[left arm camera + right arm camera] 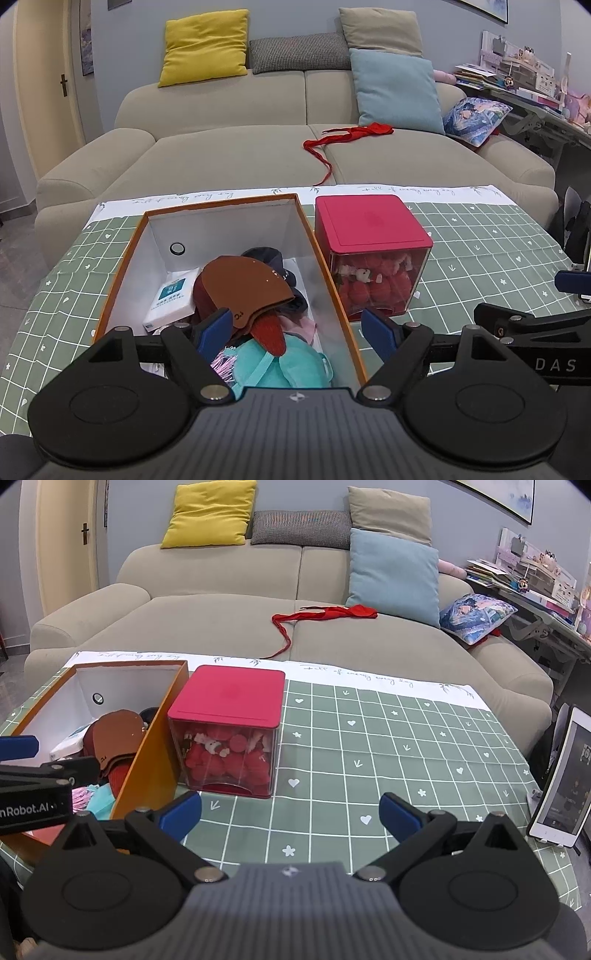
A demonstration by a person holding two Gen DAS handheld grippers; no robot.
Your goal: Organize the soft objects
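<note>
The orange-rimmed box [122,258] sits on the checked tablecloth [369,746], collecting soft items such as the brown cap [247,288] and teal pouch [291,365]. Above it, the left gripper [297,332] is spread and empty, probably having nothing left to carry. The right gripper [290,812] hangs over bare cloth, also spread and empty.

1. A beige sofa [229,147] stands behind the table.
2. A yellow cushion [205,46], a grey houndstooth cushion [299,51], a tan cushion [382,31] and a light blue cushion [397,88] lean along the sofa's back.
3. A printed pillow [476,616] lies at the sofa's right end.
4. A cluttered desk [535,587] stands right of the sofa.
5. A tablet [563,779] stands propped at the table's right edge.
6. A door [70,542] shows at far left.
</note>
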